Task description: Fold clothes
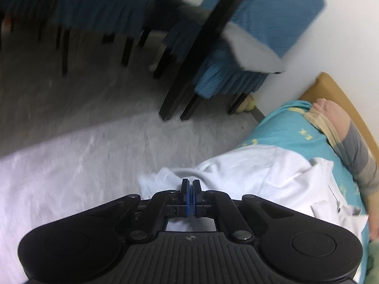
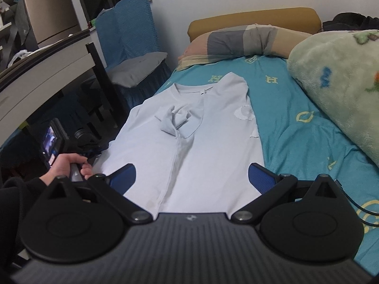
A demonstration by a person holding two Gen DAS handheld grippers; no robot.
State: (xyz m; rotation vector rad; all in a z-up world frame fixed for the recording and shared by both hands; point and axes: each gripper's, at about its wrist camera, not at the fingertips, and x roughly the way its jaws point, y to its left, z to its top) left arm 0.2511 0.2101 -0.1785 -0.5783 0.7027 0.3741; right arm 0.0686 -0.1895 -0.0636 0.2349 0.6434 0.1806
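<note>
1. At the left edge of the right wrist view, a bare hand (image 2: pixel 68 165) in a black sleeve grips the handle of the left gripper's rig beside the left edge of the bed; a small lit screen (image 2: pixel 50 139) sits just above it.
2. The left gripper (image 1: pixel 190 190) has its blue pads pressed together; white cloth bunches right at the tips, but whether any is pinched between them I cannot tell; beyond it, past the bed's left edge, lie grey floor (image 1: pixel 83 94) and a chair with a blue cover (image 1: pixel 236 78), blurred.
3. The white shirt (image 2: pixel 189 146) lies flat along the left half of the bed on the teal sheet (image 2: pixel 296 123), collar toward the headboard; one sleeve is folded in and crumpled on the chest; the left side of the shirt reaches the bed's left edge.
4. The right gripper (image 2: pixel 191 177) hangs over the shirt's lower part with its fingers spread wide apart, holding nothing.
5. A striped pillow (image 2: pixel 246 40) lies at the head of the bed against the tan headboard (image 2: pixel 255 16); a green fleece blanket (image 2: pixel 338 82) is heaped along the right edge.
</note>
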